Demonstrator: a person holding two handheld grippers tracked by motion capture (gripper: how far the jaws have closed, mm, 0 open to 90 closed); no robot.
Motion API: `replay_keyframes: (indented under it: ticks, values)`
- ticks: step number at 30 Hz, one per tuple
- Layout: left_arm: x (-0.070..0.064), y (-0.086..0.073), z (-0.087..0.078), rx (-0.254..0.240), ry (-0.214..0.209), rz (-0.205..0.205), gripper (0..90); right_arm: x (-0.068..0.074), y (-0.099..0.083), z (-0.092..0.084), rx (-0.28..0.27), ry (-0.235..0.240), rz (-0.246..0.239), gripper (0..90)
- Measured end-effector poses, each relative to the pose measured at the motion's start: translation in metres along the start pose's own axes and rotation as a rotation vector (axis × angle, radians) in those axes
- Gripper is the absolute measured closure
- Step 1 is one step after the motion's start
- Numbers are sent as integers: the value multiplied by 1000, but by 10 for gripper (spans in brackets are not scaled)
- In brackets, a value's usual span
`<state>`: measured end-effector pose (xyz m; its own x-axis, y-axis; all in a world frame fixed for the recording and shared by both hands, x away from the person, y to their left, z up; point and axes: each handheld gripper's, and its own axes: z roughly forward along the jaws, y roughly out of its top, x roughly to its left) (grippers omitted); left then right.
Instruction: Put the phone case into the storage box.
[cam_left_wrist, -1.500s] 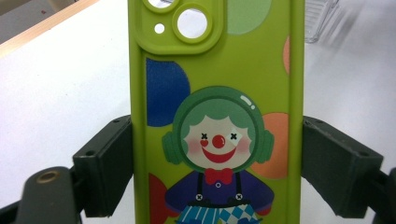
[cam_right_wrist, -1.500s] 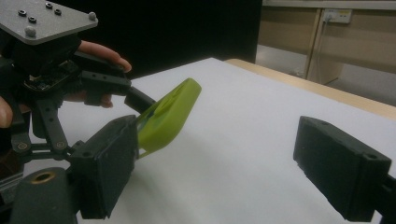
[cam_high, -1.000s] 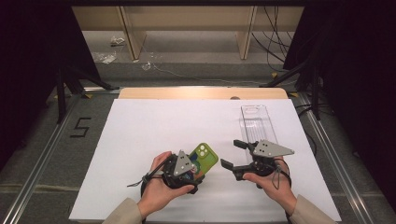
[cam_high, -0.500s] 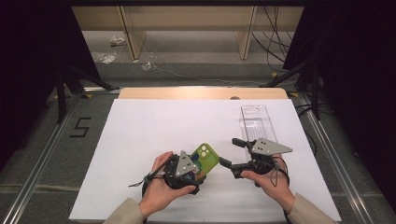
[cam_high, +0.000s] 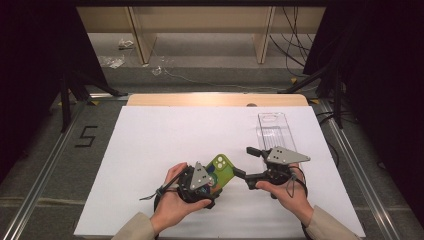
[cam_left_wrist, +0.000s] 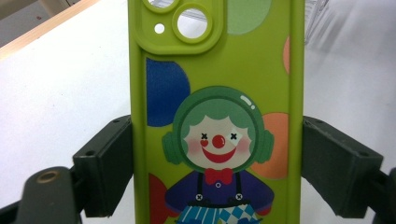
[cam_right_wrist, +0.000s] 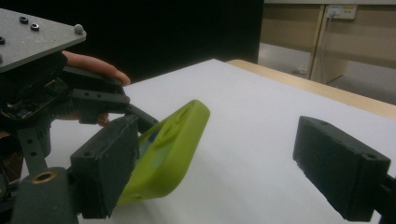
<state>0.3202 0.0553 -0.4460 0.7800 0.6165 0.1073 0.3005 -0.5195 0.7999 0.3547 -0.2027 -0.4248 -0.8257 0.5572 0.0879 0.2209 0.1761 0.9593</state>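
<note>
Green and bright, the phone case (cam_left_wrist: 215, 116) with the clown picture sits squeezed between the pads of your left hand-held gripper (cam_high: 212, 179) — held up off the white tabletop (cam_high: 165, 135), camera holes pointing away from you. Your right hand-held gripper (cam_high: 248, 165) has its pads wide apart — just beside the case's far end. A clear box (cam_high: 274, 131) lies farther back.

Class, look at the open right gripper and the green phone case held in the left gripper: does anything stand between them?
Nothing visible does. The green phone case, clamped in the left gripper, lies right beside the open right gripper.
</note>
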Motion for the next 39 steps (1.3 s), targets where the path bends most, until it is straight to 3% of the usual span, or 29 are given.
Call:
replay_keyframes:
  ticks: [39]
  values:
    - [-4, 3, 4, -3, -3, 12, 163, -3, 5, 18, 22, -8, 22, 159]
